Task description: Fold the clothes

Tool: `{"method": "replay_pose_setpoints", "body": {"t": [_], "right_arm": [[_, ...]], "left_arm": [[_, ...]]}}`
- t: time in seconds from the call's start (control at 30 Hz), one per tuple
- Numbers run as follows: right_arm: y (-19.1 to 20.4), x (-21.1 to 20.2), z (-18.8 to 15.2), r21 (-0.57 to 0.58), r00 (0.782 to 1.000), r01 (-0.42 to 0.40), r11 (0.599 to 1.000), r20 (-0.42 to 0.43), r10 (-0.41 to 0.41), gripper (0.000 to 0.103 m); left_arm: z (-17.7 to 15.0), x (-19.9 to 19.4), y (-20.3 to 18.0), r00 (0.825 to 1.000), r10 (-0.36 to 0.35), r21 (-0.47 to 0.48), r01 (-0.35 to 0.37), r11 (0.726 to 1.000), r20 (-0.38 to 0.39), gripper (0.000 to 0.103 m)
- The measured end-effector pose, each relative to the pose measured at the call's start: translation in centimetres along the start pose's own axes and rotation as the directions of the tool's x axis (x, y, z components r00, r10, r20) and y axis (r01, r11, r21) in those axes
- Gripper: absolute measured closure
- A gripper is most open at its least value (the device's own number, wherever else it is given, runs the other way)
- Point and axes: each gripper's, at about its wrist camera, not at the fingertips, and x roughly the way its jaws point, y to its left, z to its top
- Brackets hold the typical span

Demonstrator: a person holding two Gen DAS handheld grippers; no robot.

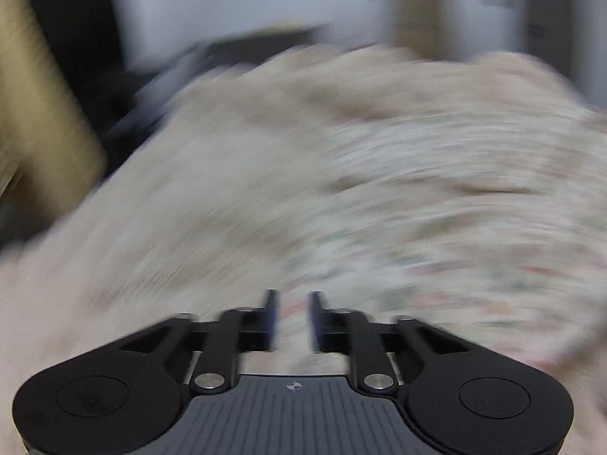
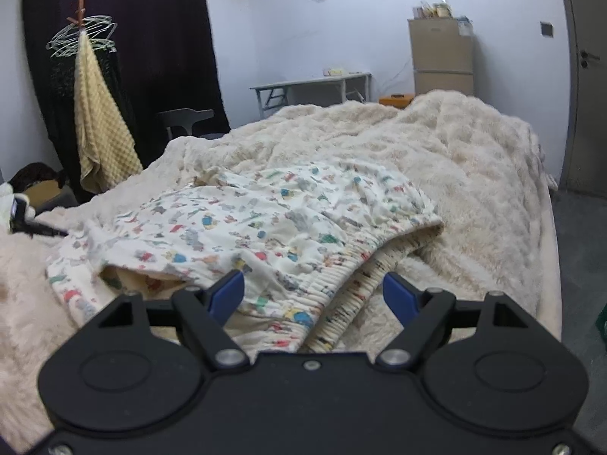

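White patterned pants [image 2: 265, 223] with small colourful prints lie crumpled on a cream fluffy blanket [image 2: 474, 159] on a bed, the elastic waistband [image 2: 341, 276] towards me. My right gripper [image 2: 313, 292] is open, its blue pads on either side of the waistband just above it, holding nothing. The left wrist view is heavily motion-blurred; the pants [image 1: 436, 227] show as a pale smear at right. My left gripper [image 1: 294, 318] has a narrow gap between its fingers with nothing seen in it. The left gripper [image 2: 22, 223] also appears at the far left edge of the right wrist view.
A yellow towel [image 2: 98, 129] hangs on a rack with hangers before a dark curtain. A grey chair [image 2: 186, 119], a folding table [image 2: 311, 87] and a brown cabinet [image 2: 442, 57] stand beyond the bed. A door [image 2: 588, 76] is at right.
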Motion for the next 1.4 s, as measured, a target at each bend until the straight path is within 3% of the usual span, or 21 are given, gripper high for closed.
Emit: {"method": "replay_pose_setpoints", "body": {"t": [0.07,0.13,0.2,0.37,0.5,0.67,0.9,0.97,1.17,1.3,1.4], "right_arm": [[0.4,-0.2,0.1,-0.017,1.000,-0.008,1.000,0.004,0.008,0.024],[0.7,-0.3,0.2,-0.030,1.000,-0.014,0.999,0.005,0.014,0.024],[0.8,-0.3,0.2,-0.032,1.000,-0.014,0.999,0.003,0.014,0.024],[0.5,-0.3,0.2,-0.019,1.000,-0.006,1.000,0.002,0.006,0.024],[0.4,-0.4,0.2,-0.011,1.000,-0.005,1.000,0.008,0.005,0.024],[0.6,-0.5,0.2,-0.020,1.000,-0.010,1.000,0.009,0.010,0.024],[0.5,-0.7,0.2,-0.018,1.000,-0.011,1.000,0.013,0.012,0.024],[0.5,-0.7,0.2,-0.018,1.000,-0.013,1.000,0.014,0.013,0.024],[0.8,-0.4,0.1,-0.028,1.000,-0.011,1.000,0.001,0.011,0.024],[1.1,-0.5,0.0,-0.037,1.000,-0.029,0.999,0.007,0.029,0.024],[1.3,-0.9,0.1,-0.050,0.999,-0.049,0.998,0.013,0.050,0.024]], "left_arm": [[1.4,-2.1,-3.8,0.989,-0.130,0.166,0.118,0.979,0.066,0.065],[3.0,-4.3,-8.9,0.955,-0.282,0.365,0.231,0.902,0.095,0.065],[3.8,-4.9,-11.9,0.943,-0.323,0.465,0.253,0.848,0.075,0.070],[3.7,-3.0,-15.8,0.962,-0.264,0.567,0.256,0.783,-0.069,0.088],[2.3,-0.9,-17.4,0.964,-0.179,0.616,0.263,0.742,-0.196,0.088],[1.3,-0.2,-18.3,0.970,-0.130,0.659,0.236,0.714,-0.207,0.081],[1.2,1.7,-20.0,0.974,-0.058,0.713,0.202,0.671,-0.221,0.082],[1.3,1.9,-20.2,0.974,-0.048,0.720,0.196,0.666,-0.221,0.099],[1.8,0.8,-18.8,0.979,-0.076,0.700,0.187,0.689,-0.188,0.102],[2.8,-2.0,-15.9,0.987,-0.135,0.645,0.158,0.748,-0.085,0.103],[2.8,-4.4,-12.8,0.979,-0.203,0.565,0.163,0.809,0.009,0.103]]}}
